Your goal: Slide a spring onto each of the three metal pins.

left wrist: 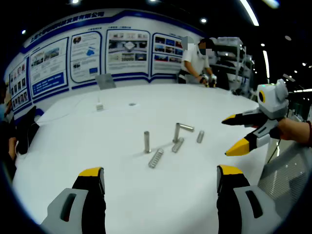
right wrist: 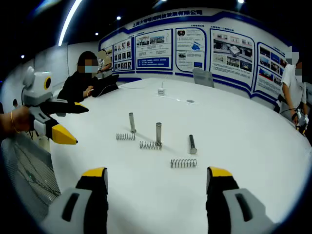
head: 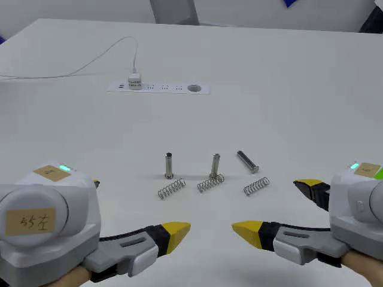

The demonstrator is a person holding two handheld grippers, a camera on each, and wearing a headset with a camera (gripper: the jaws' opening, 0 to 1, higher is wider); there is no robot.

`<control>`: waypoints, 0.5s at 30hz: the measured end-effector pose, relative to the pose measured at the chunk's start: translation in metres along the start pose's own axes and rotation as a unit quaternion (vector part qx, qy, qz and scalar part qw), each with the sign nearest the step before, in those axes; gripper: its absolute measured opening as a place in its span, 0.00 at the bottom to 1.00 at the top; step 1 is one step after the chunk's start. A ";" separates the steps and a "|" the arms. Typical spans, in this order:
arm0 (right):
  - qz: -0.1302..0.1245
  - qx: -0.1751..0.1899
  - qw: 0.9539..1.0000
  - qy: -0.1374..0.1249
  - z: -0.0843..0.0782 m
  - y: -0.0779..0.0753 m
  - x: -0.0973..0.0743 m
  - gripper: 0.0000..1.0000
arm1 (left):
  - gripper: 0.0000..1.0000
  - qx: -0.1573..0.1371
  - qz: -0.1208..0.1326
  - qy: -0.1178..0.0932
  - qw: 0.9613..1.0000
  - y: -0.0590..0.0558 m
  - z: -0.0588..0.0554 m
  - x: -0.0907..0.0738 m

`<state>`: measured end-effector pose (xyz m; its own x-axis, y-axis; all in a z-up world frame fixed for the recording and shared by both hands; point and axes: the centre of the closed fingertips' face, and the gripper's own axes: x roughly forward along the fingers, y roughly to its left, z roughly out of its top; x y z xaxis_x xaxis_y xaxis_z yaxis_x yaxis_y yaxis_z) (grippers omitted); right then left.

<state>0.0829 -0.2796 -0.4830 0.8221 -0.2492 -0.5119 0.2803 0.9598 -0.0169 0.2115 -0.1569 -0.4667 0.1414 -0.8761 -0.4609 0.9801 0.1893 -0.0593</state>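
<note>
The white table (head: 287,119) looks bright and sharp in the head view, with soft shadows. Both gripper views bend at the edges. A ceiling light (left wrist: 248,12) glares at one o'clock in the left, another ceiling light (right wrist: 70,19) at eleven in the right.

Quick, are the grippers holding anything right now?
Left gripper: open, holding nothing.
Right gripper: open, holding nothing.

Head view abv; gripper views low, share pins (head: 215,165)
</note>
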 end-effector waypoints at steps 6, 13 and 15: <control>-0.003 0.002 1.000 -0.003 0.001 -0.001 -0.001 0.83 | 0.97 0.003 -0.003 0.001 1.000 -0.002 0.000 0.001; -0.002 0.001 1.000 -0.003 0.002 0.000 -0.001 0.82 | 0.97 0.004 -0.003 -0.001 1.000 -0.002 0.001 0.000; -0.002 0.000 1.000 0.000 0.000 0.000 -0.001 0.82 | 0.96 0.004 -0.003 0.000 1.000 -0.001 0.001 0.000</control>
<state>0.0819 -0.2796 -0.4821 0.8210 -0.2530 -0.5118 0.2838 0.9587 -0.0187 0.2101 -0.1574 -0.4660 0.1359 -0.8772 -0.4604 0.9821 0.1806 -0.0542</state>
